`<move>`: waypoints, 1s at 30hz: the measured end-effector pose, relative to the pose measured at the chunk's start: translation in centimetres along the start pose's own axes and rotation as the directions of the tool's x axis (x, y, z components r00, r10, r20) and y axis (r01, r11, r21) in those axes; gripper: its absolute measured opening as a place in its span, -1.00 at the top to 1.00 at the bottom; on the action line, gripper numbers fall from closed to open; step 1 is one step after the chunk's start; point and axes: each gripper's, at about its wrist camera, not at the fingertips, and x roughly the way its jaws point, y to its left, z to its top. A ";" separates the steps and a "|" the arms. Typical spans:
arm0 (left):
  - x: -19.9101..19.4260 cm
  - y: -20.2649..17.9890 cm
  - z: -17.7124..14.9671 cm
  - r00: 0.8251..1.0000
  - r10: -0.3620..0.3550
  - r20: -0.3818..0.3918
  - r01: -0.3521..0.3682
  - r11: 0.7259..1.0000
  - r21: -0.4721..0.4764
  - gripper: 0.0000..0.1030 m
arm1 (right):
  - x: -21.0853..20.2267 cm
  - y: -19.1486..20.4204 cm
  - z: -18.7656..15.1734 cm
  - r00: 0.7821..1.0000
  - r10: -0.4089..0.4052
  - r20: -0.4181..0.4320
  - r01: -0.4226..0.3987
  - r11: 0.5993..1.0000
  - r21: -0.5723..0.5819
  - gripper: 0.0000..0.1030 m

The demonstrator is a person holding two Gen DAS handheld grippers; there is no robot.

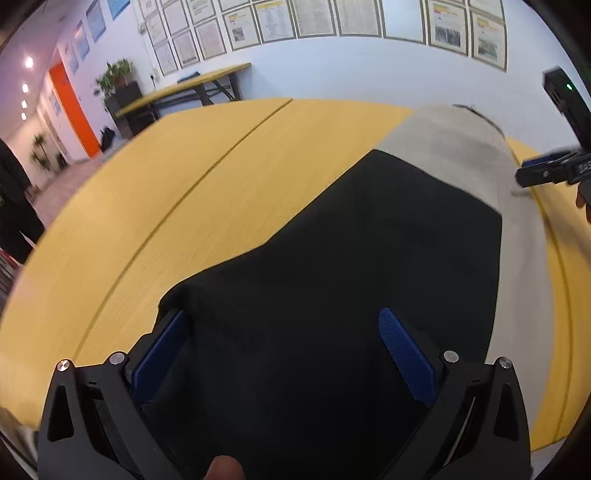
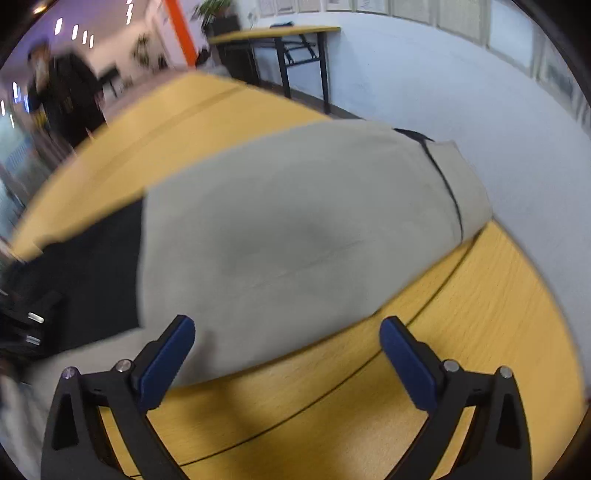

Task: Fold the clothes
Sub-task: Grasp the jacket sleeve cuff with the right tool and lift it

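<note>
Left wrist view: the left gripper [image 1: 284, 343] has its jaws spread wide, the blue pads [image 1: 406, 354] well apart with nothing pinched between them. It hovers over the black garment [image 1: 332, 258], which fills the space between and ahead of the fingers; whether the pads touch the cloth cannot be told. The black piece lies flat on the yellow table [image 1: 166, 206] and overlaps a beige garment [image 1: 454, 147] that stretches toward the far edge of the table, by the white wall [image 1: 351, 70]. At the right margin the right gripper [image 1: 550, 170] shows just beyond the beige cloth's edge, blurred. A fingertip [image 1: 223, 467] of the person holding the tool peeks up at the bottom. Framed papers [image 1: 317, 16] line the wall, and a second table [image 1: 192, 86] stands farther back beside a potted plant [image 1: 114, 74].

Right wrist view: the right gripper [image 2: 286, 339] is likewise wide open and grips nothing. Its left pad [image 2: 166, 362] sits over the near hem of the beige garment [image 2: 295, 229], its right pad [image 2: 406, 365] over bare yellow table [image 2: 461, 314]; contact with the cloth cannot be judged through the blur. The beige cloth lies spread across the table, a dark cord [image 2: 443, 177] at its far end near the wall. The black garment [image 2: 85, 266] lies on its left part. A person in dark clothes [image 2: 62, 96] stands beyond the table's far left side.
</note>
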 end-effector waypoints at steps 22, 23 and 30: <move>-4.3 -2.5 -4.4 0.998 -0.070 -0.008 0.070 0.997 0.031 -1.00 | 2.8 -5.7 1.2 0.976 0.170 0.133 -0.211 0.882 0.422 0.82; -4.2 -2.3 -4.2 0.998 -0.067 -0.007 0.067 0.997 0.033 -1.00 | 2.7 -5.8 0.9 0.975 0.182 0.131 -0.221 0.879 0.422 0.81; -2.3 -1.2 -2.8 0.999 -0.050 -0.003 0.050 0.998 0.036 -1.00 | 1.5 -10.3 2.0 0.962 0.219 0.165 -0.274 0.790 0.548 -0.16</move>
